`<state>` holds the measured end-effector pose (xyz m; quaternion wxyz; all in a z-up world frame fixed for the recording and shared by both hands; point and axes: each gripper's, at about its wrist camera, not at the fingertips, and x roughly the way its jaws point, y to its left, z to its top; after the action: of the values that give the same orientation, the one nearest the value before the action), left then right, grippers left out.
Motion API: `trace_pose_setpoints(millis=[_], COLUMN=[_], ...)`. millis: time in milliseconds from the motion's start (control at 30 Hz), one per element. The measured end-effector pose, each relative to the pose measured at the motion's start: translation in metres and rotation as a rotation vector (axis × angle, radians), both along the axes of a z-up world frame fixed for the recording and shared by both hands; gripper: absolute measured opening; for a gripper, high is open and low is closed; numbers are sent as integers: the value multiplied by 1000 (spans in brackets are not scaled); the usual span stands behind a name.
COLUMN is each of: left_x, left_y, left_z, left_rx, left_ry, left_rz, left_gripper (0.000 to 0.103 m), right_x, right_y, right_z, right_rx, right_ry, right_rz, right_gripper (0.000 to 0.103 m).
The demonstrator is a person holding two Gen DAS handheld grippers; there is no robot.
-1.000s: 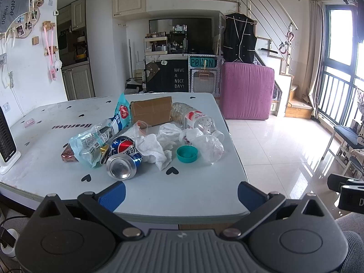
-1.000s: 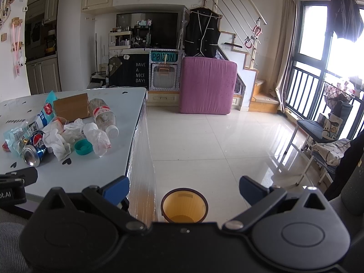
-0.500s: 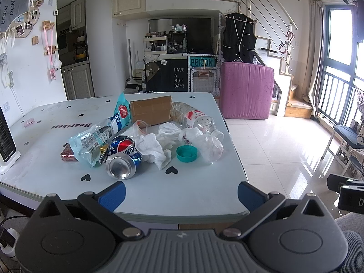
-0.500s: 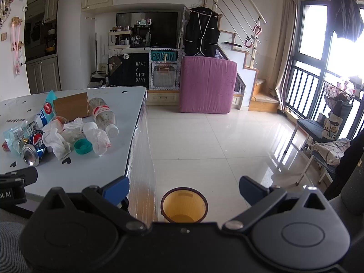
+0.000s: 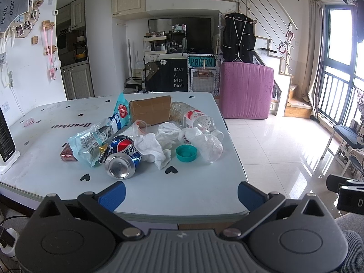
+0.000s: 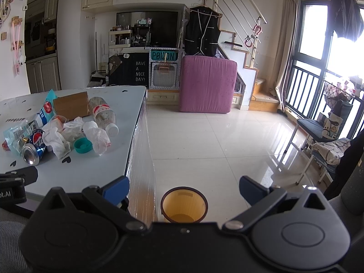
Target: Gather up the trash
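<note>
Left gripper (image 5: 180,192): fingers spread wide, holding nothing, hanging over the near edge of the table (image 5: 182,195).
Table: pale, smooth top printed with small black hearts; rounded near right corner; bare strip between the trash and the near edge.
Red packet (image 5: 66,155): flat, leftmost in the pile, partly under the wrapper.
Wrapper (image 5: 91,140): crinkled clear and blue plastic, lying towards the left edge.
Can (image 5: 121,158): blue metal cylinder on its side, shiny end facing the near edge.
Box (image 5: 150,112): brown cardboard, taped, at the back of the pile.
Tissue (image 5: 151,148): white, crumpled, touching the can.
Cap (image 5: 186,153): teal, round, open side up.
Bottle (image 5: 195,119): clear plastic, on its side, near the right edge.
Bag (image 5: 208,144): thin crumpled plastic, just right of the cap.
Floor (image 6: 204,141): glossy white tiles, open to the right of the table.
Bin (image 6: 184,204): round, yellow with a dark rim, on the floor beside the near right corner.
Right gripper (image 6: 184,187): fingers spread, holding nothing, above the bin.
</note>
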<state>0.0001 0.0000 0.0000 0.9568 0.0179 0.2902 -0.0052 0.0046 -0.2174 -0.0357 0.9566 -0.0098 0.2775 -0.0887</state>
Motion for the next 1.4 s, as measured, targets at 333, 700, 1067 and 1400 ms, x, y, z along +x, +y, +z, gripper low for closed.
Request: trace_pose_setpoints(millis=[333, 700, 1067, 1400], left_x=[0, -1, 10, 33], left_y=[0, 0, -2, 17], left_z=[0, 0, -11, -27], left_rx=[0, -1, -14, -5], left_ry=[1, 3, 27, 76], left_rz=[0, -1, 12, 61], left_gripper=[103, 103, 103, 103], right_x=[1, -5, 4, 34], right_y=[0, -4, -4, 5], right_z=[0, -5, -22, -37], right_rx=[0, 0, 13, 26], right_ry=[1, 4, 31, 98], right_rz=[0, 0, 1, 38], right_gripper=[103, 103, 103, 103])
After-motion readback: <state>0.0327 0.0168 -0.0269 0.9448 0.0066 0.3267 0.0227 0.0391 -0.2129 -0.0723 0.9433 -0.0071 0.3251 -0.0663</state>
